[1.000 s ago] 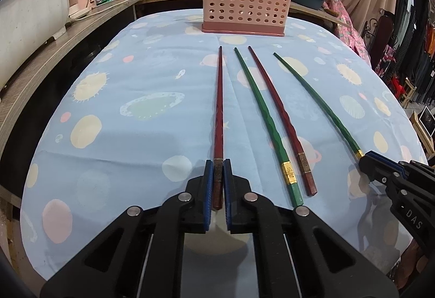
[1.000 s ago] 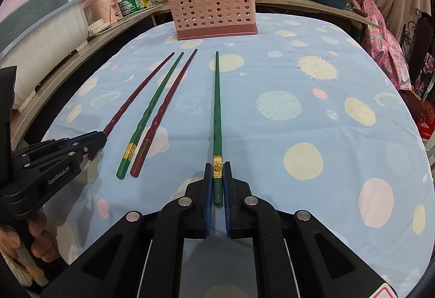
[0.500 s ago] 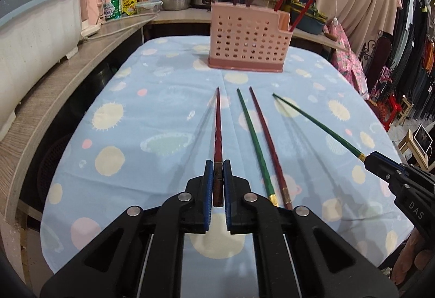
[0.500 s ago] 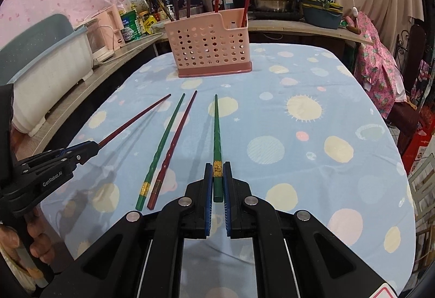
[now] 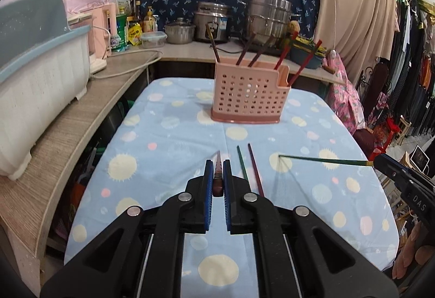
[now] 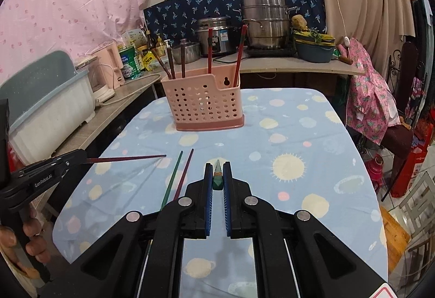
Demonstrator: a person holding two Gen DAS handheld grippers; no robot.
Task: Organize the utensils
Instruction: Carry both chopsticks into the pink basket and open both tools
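In the left wrist view, the left gripper [image 5: 217, 175] is clenched on a red chopstick [image 5: 218, 171], which is lifted off the tabletop and points straight ahead at the pink basket [image 5: 248, 99]. The basket stands near the far edge of the tabletop, on a blue cloth with spots [image 5: 168, 140]. Some dark and red chopsticks [image 5: 281, 58] stick up out of the basket. Two more chopsticks lie side by side on the cloth near the middle of the tabletop, just right of the left gripper: a green chopstick on the cloth [image 5: 242, 163] and a dark red chopstick on the cloth [image 5: 255, 168]. At the right edge of this view, the right gripper [image 5: 379, 162] holds a green chopstick [image 5: 323, 160] that hangs level above the cloth and points left. In the right wrist view, the right gripper [image 6: 217, 175] is clenched on the thick end of the green chopstick [image 6: 217, 175], which points ahead at the pink basket [image 6: 204, 104] near the far edge. The green chopstick on the cloth [image 6: 174, 175] and the dark red chopstick on the cloth [image 6: 186, 170] lie close together, just left of the right gripper. At the left edge of this view, the left gripper [image 6: 81, 157] holds the red chopstick [image 6: 127, 158] level above the cloth, pointing right. A hand [image 6: 24, 238] holds that gripper from below. Pots [image 6: 265, 23] stand on the counter behind the tabletop.
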